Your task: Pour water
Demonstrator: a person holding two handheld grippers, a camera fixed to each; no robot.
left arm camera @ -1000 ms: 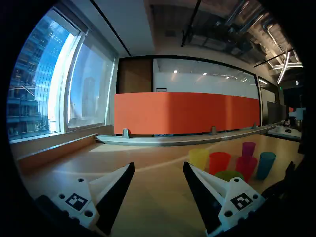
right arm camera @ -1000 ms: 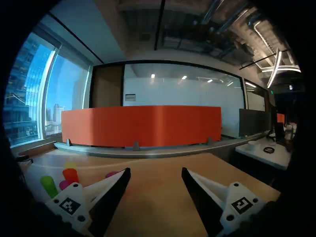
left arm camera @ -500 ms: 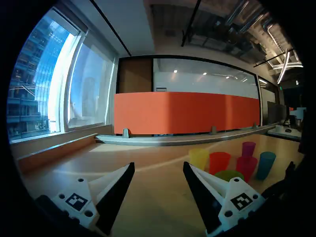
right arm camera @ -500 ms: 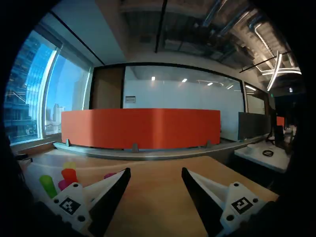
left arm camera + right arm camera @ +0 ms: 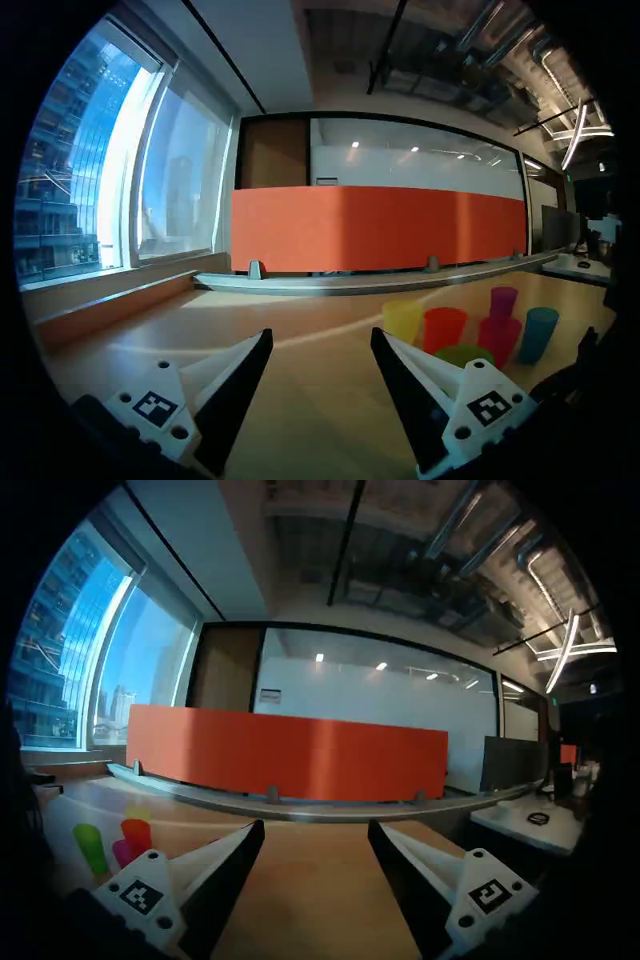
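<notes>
Several coloured plastic cups stand in a cluster on the wooden table in the left gripper view: a yellow cup (image 5: 402,320), an orange cup (image 5: 444,329), a purple cup (image 5: 503,302), a red cup (image 5: 499,338), a teal cup (image 5: 537,334) and a green cup (image 5: 462,354) partly hidden behind the right finger. My left gripper (image 5: 320,376) is open, low over the table, left of the cups. In the right gripper view the cups sit far left: green cup (image 5: 88,846), orange cup (image 5: 137,834), yellow cup (image 5: 138,813). My right gripper (image 5: 314,864) is open and holds nothing.
An orange divider panel (image 5: 376,228) runs along the table's far edge. Large windows (image 5: 88,192) line the left side. A second desk (image 5: 532,820) with small items stands to the right, past a gap.
The right gripper has tilted upward, so the ceiling takes more of its view and the table less. The left gripper has stayed still.
</notes>
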